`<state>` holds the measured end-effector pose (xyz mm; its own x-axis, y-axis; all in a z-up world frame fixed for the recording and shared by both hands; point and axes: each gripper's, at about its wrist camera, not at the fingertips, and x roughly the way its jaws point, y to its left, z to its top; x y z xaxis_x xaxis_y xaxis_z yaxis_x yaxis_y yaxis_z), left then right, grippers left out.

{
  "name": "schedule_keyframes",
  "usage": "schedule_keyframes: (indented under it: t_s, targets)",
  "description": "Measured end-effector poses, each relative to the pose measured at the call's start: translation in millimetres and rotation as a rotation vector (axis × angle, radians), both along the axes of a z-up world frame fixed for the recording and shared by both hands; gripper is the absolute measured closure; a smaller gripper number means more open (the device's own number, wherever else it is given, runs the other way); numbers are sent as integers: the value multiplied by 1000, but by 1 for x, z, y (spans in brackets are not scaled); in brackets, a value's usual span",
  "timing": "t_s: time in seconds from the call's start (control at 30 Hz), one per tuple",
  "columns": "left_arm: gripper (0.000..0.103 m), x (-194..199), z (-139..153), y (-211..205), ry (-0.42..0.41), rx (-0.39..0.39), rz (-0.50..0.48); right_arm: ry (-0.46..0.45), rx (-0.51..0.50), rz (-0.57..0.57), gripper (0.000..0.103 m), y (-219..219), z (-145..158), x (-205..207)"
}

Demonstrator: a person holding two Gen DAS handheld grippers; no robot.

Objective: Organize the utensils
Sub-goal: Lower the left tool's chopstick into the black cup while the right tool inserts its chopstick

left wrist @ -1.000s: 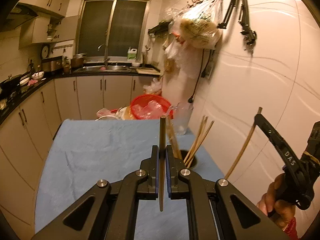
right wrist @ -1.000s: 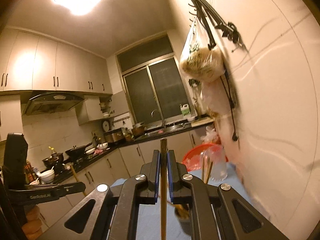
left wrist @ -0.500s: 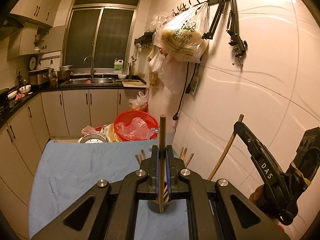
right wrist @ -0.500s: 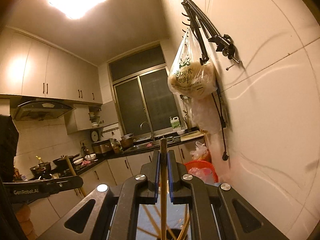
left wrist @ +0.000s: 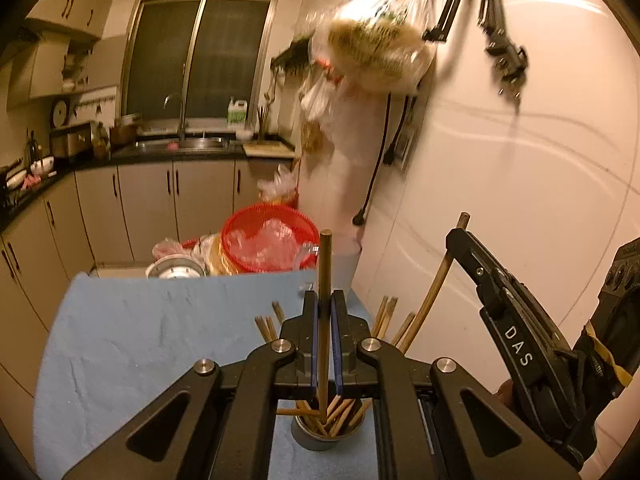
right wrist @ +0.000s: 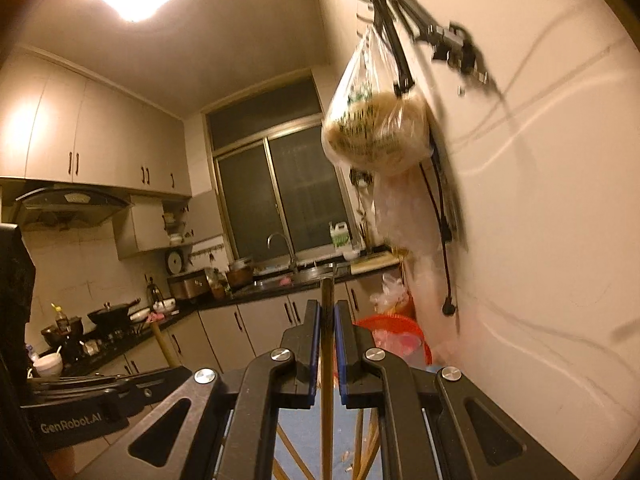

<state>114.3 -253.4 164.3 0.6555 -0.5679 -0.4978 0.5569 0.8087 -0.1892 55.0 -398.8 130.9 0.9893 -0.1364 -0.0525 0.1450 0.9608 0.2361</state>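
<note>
L gripper (left wrist: 325, 320) is clamped narrow on one wooden chopstick (left wrist: 324, 264), held upright w/ its lower end right over the metal holder cup (left wrist: 320, 438), prob so it can drop straight in among the chopsticks already fanned there. R gripper (right wrist: 327, 332) likewise pinches its own chopstick (right wrist: 328, 292) vertical, just beside, ready for the same cup. Cup stands on the blue cloth (left wrist: 140, 336) near the wall; red colander (left wrist: 268, 236) sits behind it.

A cup (left wrist: 326, 434) is standing at the worktop's (left wrist: 132, 344) near right edge, beside the wall, with chopsticks (left wrist: 386, 316) leaning in it. A basket (left wrist: 266, 238) and a bowl (left wrist: 176, 270) are sitting just beyond the far edge.
</note>
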Motion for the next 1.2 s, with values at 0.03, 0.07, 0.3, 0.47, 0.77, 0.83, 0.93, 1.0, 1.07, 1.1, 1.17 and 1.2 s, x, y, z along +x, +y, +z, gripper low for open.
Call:
schedule_keyframes:
  t_s: [0.03, 0.07, 0.3, 0.47, 0.77, 0.83, 0.93, 1.0, 1.07, 1.1, 1.17, 1.2]
  targets:
    - [97, 2, -5, -1, 8, 5, 0, 10, 0, 0, 95, 0, -5, 2]
    - [97, 4, -10, -2, 17, 11, -1, 22, 0, 3, 95, 0, -9, 5]
    - [96, 8, -31, -3, 53, 32, 2, 82, 12, 17, 95, -1, -33, 13]
    - [94, 7, -37, -3, 60, 55, 8, 126, 40, 28, 93, -2, -42, 14]
    - [74, -2, -20, 12, 45, 23, 29, 100, 59, 18, 86, -2, -26, -4]
    - [74, -6, -16, 16, 31, 19, 35, 93, 56, 7, 81, 0, -21, -11]
    - [66, -13, -12, 22, 16, 15, 48, 81, 63, -9, 48, 1, -17, -23]
    - [60, -16, -11, 27, 3, 14, 64, 74, 57, -31, 34, 4, -14, -31]
    - [55, -21, -11, 33, -16, 28, 92, 85, 31, -56, 33, 9, -12, -39]
    - [53, -21, -11, 35, -20, 33, 102, 93, 21, -68, 31, 11, -12, -41]
    - [40, -24, -15, 41, -24, 42, 127, 114, -4, -104, 29, 17, -13, -49]
    - [39, -26, -17, 44, -27, 46, 138, 124, -14, -118, 26, 19, -14, -52]
